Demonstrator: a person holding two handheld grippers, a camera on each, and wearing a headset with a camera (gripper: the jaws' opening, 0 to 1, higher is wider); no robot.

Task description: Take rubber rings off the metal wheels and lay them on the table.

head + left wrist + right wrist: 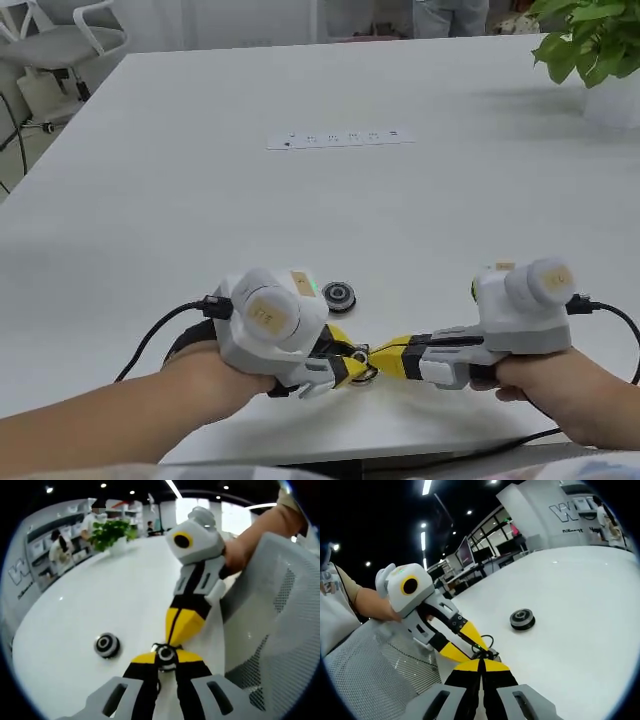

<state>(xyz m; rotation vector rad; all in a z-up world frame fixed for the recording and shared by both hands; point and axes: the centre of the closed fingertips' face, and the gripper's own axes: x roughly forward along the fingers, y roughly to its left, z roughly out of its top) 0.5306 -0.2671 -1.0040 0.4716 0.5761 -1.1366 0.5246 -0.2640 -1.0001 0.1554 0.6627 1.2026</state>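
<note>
Low in the middle of the head view the two tools meet nose to nose over the near edge of the white counter [420,200]. The left hand-held gripper [348,366] is clenched on a small metal wheel [165,655]: in the left gripper view its yellow tips sit on either side of a little round disc with a pale hub and dark bands around it. The right hand-held gripper [382,358] has its jaws pressed together, and their point comes right up against the top of that wheel. In the right gripper view, a thin black rubber ring [486,641] loops up just above those tips, so it looks to be pinching the ring, though the contact itself is too small to make out. A second wheel [339,294] lies flat on the counter just above the left tool in the head view. It is a dark, squat drum with a grey centre, its black band on it, apart from both tools. That makes two wheels, two hand-held grippers and one thin ring that I can count. Towards the top centre of the head view lies a long white power strip [340,138], its markings too small to read. A leafy plant [590,40] fills the upper right corner. In the upper right of the right gripper view a wall carries a big letter "W" [559,513], with smaller writing under it that I cannot read.
</note>
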